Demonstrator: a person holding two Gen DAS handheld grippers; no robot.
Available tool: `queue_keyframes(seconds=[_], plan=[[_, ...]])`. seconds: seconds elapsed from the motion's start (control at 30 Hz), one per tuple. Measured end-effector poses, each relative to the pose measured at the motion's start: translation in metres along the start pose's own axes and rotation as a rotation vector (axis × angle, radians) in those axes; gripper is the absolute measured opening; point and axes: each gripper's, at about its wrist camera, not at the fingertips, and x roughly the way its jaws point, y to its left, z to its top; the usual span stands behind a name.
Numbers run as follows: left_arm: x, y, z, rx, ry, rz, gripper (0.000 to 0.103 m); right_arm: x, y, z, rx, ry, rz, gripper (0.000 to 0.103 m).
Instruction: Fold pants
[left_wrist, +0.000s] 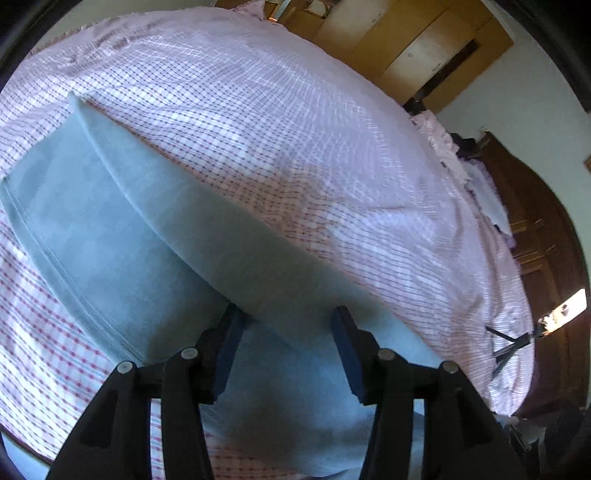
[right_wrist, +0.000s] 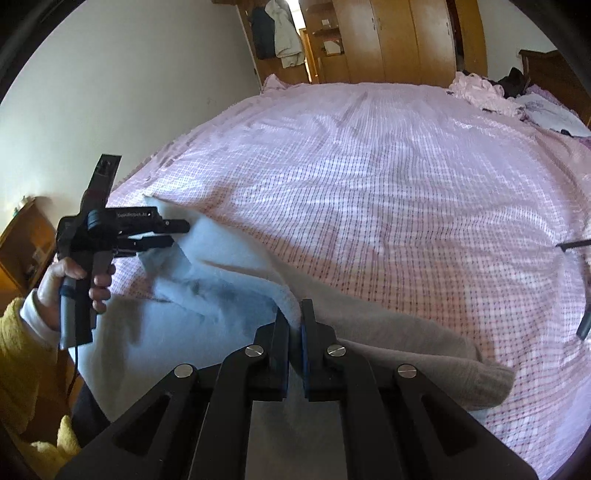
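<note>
My right tongs (right_wrist: 294, 317) pinch a raised fold of the pale blue pants (left_wrist: 122, 229), which lie on the near side of the checked bed (left_wrist: 332, 122). My left tongs (left_wrist: 286, 317) stand half open over the cloth, gripping nothing. Beyond the pants' long edge, the bedspread lies bare up to the clothes pile (right_wrist: 480, 92).

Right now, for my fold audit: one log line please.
left claw: open above pants | right claw: shut on pants | bedsheet: beneath
</note>
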Motion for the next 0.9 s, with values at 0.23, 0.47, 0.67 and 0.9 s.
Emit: queue_keyframes(seconds=[0.23,0.47,0.67,0.9], plan=[[0.007,0.004,0.002,-0.097,-0.008,-0.007,0.053,-0.003,-0.004,0.008,0.017,-0.019,0.018,0.000],[0.016,0.001,0.010,-0.105,-0.007,-0.010,0.006,-0.007,0.003,0.003,0.001,-0.014,0.030,0.000],[-0.029,-0.013,0.000,0.022,-0.111,0.018,0.003,-0.014,0.004,0.000,-0.011,-0.017,0.018,0.000],[-0.108,-0.037,-0.034,0.230,-0.218,0.061,0.003,-0.038,0.005,-0.012,-0.012,-0.044,0.015,0.000]])
